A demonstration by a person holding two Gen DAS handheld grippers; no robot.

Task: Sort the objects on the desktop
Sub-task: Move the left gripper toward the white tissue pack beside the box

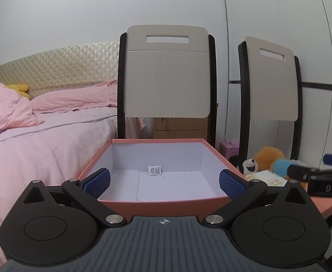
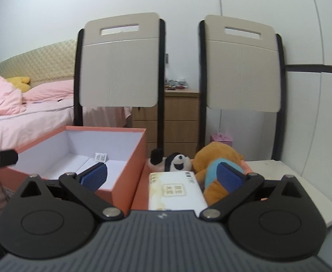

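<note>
An open orange box (image 1: pixel 166 204) with a white inside stands in front of my left gripper (image 1: pixel 164 181), which is open and empty at its near wall. Only a small white sachet (image 1: pixel 154 170) lies in it. In the right wrist view the box (image 2: pixel 129 179) is at the left. My right gripper (image 2: pixel 162 176) is open and empty, over a white tissue pack (image 2: pixel 177 192). Behind the pack lie a small panda plush (image 2: pixel 177 161) and an orange-and-blue plush (image 2: pixel 218 165). These also show in the left wrist view: the panda (image 1: pixel 249 165), the orange plush (image 1: pixel 270 158), the pack (image 1: pixel 267 178).
Two folded chairs (image 2: pixel 120 68) (image 2: pixel 243 72) lean on the wall behind. A bed with pink bedding (image 1: pixel 41 140) is at the left. A wooden drawer unit (image 2: pixel 179 117) and a small pink box (image 2: pixel 221 139) stand behind the white tabletop (image 2: pixel 301 188).
</note>
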